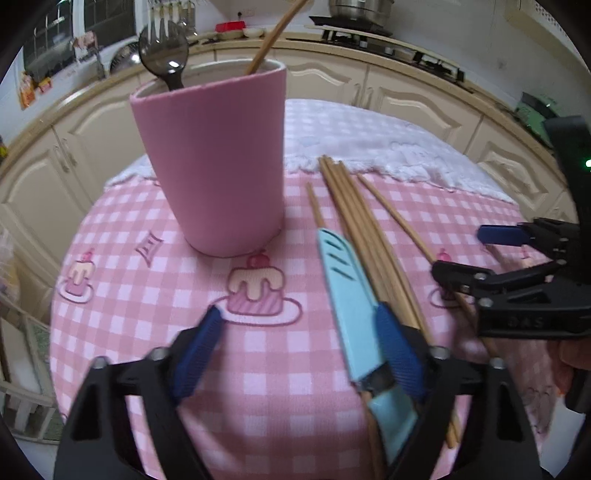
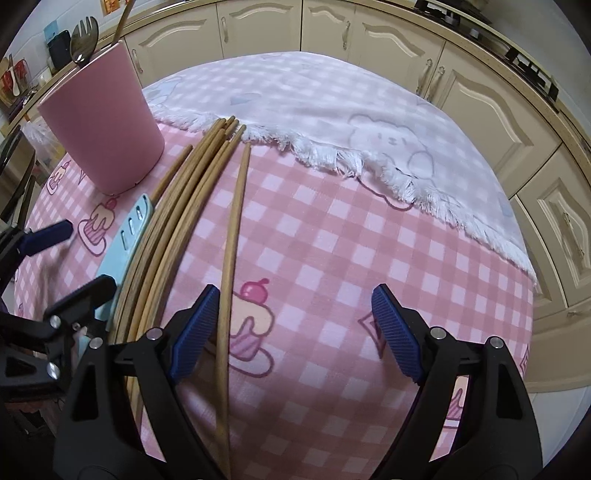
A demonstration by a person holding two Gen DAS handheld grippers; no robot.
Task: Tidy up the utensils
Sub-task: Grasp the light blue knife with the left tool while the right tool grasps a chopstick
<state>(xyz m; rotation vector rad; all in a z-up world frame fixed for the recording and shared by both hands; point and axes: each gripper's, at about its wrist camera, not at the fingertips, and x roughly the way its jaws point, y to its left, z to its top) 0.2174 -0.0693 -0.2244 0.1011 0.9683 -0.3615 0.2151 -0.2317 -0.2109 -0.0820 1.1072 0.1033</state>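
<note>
A pink cup (image 1: 218,162) stands on the pink checked tablecloth (image 1: 147,332) and holds a dark plastic fork (image 1: 164,59) and one chopstick (image 1: 275,33). A light blue sheathed knife (image 1: 347,306) lies beside a bundle of wooden chopsticks (image 1: 365,236). My left gripper (image 1: 301,354) is open low over the cloth, its right finger (image 1: 397,350) against the knife. My right gripper (image 2: 295,332) is open, its left finger (image 2: 192,332) next to a single chopstick (image 2: 232,240). The cup (image 2: 99,122), knife (image 2: 123,240) and bundle (image 2: 177,206) also show in the right wrist view.
A white fringed cloth (image 2: 332,110) covers the far part of the table. Cream kitchen cabinets (image 2: 480,99) run behind it, with a stove and a pot (image 1: 358,11) on the counter. The left gripper (image 2: 55,277) shows at the left edge of the right wrist view.
</note>
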